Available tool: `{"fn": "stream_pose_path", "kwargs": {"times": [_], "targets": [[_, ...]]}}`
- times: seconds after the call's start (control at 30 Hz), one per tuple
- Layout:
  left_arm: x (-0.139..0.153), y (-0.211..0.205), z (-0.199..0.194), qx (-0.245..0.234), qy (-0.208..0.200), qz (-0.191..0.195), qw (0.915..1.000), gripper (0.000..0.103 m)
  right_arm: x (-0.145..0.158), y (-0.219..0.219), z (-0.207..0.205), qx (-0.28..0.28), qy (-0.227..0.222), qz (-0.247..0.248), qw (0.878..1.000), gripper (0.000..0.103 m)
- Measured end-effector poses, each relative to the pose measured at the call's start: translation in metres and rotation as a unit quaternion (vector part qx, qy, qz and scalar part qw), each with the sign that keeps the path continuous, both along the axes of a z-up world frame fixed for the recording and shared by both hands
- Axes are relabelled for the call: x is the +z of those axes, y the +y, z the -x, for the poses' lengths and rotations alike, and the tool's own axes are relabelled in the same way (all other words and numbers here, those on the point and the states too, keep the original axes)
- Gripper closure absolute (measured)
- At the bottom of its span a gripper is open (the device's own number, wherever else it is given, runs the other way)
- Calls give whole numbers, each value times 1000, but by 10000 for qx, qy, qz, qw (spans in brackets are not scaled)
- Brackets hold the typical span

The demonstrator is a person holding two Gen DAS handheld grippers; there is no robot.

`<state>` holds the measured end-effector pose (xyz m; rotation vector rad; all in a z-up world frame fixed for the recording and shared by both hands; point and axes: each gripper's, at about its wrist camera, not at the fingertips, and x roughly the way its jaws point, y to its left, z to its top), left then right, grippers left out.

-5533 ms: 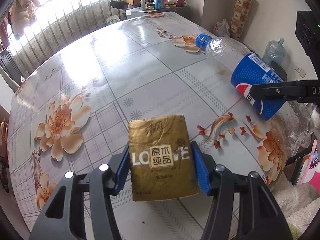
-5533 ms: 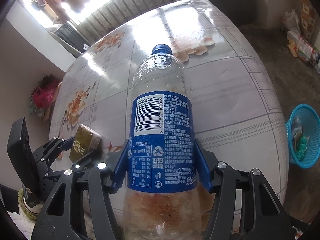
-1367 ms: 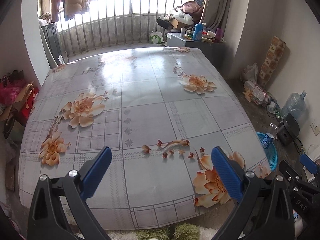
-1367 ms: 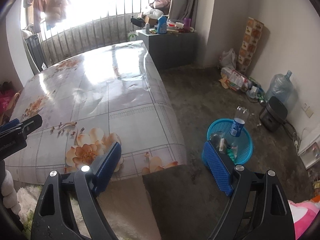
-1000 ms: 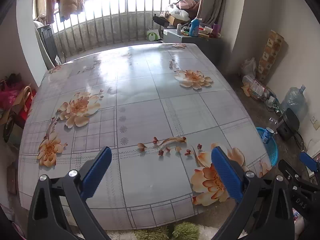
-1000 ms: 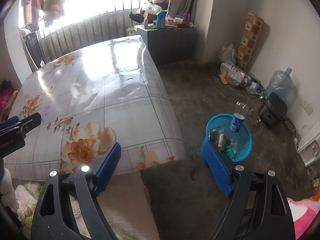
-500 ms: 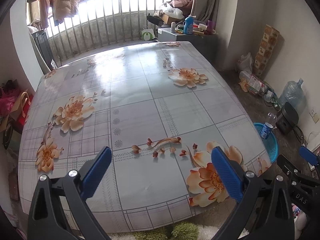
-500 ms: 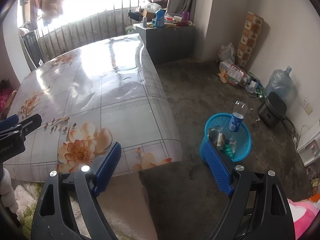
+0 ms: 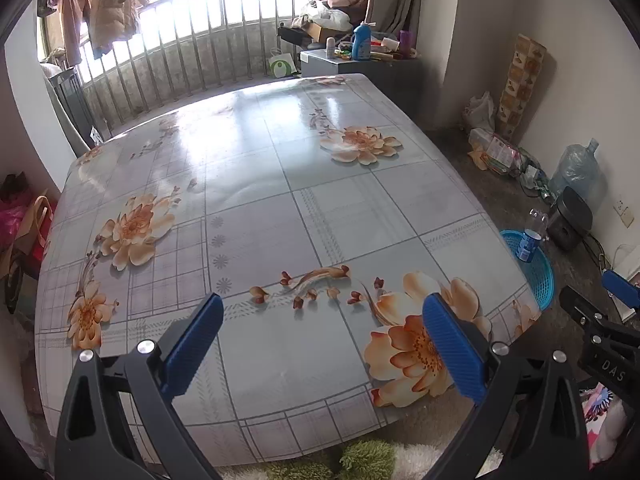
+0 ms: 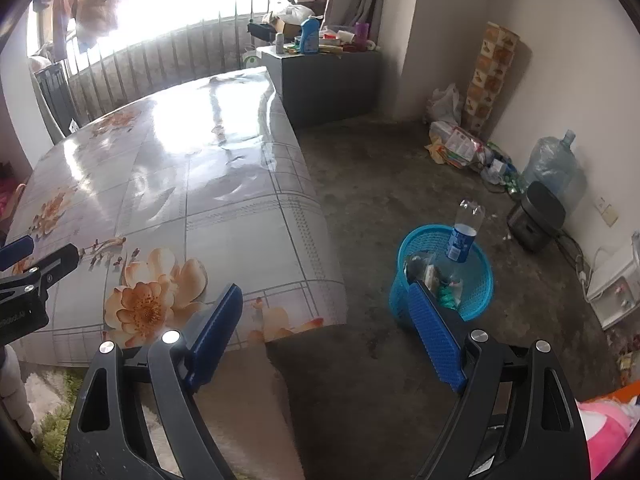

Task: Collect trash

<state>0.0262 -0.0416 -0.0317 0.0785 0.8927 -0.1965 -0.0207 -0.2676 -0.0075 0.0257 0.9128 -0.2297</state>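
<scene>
A blue mesh basket (image 10: 476, 300) stands on the floor right of the table and holds a Pepsi bottle (image 10: 464, 236) upright among other trash. The same basket (image 9: 540, 276) and bottle (image 9: 528, 240) show past the table's right edge in the left wrist view. My left gripper (image 9: 322, 320) hangs open over the near part of the flowered table (image 9: 260, 184), nothing between its blue pads. My right gripper (image 10: 326, 316) is open and empty above the floor by the table's corner, the basket just behind its right finger (image 10: 434, 336). Its tip (image 9: 600, 316) shows at the right of the left wrist view.
A dark cabinet (image 10: 328, 76) with bottles stands behind the table. Along the right wall lie a water jug (image 10: 556, 168), a black appliance (image 10: 536, 216), bags and a tall patterned box (image 10: 492, 80). A shaggy rug (image 9: 360, 456) lies at the table's near edge.
The tissue pack and the Pepsi bottle, once held over the table, have left both grippers. Over the last second the left view rolled slightly; the right gripper stayed put.
</scene>
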Motion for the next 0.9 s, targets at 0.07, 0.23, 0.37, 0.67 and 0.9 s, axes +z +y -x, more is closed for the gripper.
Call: {"fn": "stream_pose_path", "kwargs": {"times": [0.07,0.23,0.37,0.67,0.9], "targets": [[0,-1,0,-24,-6,-9,10000,5,0,-3,0,-10,10,22,10000,22],[1,-2,2,-71,-9,-33,10000,5,1,-11,3,-106,17,64,9999,22],[-1,-3,1,-110,29,-52,9999,5,3,-15,3,-151,19,105,9998,22],[-1,-4,1,-117,40,-60,9999,5,2,-20,5,-208,35,148,9997,22],[-1,-5,2,-122,32,-68,9999,5,0,-21,4,-202,56,149,9997,22]]}}
